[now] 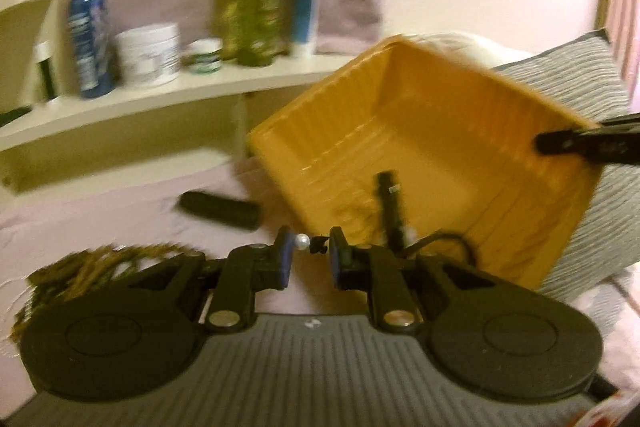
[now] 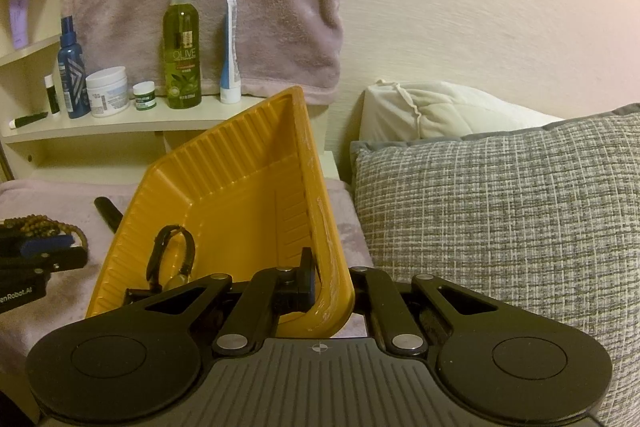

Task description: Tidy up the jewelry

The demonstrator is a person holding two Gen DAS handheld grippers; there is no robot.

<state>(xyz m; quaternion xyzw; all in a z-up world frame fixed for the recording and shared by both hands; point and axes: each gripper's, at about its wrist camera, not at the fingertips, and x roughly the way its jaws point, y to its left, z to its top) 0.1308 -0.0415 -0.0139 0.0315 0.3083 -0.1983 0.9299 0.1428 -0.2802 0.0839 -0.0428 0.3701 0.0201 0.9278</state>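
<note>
Right claw (image 2: 320, 287) clamped on rim of tilted yellow tray (image 2: 224, 187), watch (image 2: 172, 255) inside; left claw (image 1: 310, 251) part open w/ pearl earring (image 1: 303, 240) between fingers

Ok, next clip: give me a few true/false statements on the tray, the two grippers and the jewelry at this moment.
1. The right gripper is clamped on the rim of the yellow tray. True.
2. The tray lies flat on the bed. False: it is tilted up on one side.
3. A black watch lies inside the tray. True.
4. The left gripper is shut tight on the brown bead necklace. False: its fingers stand apart with a small pearl piece between them; the beads lie beside it.
5. The green spray bottle is in the tray. False: it stands on the shelf.
</note>
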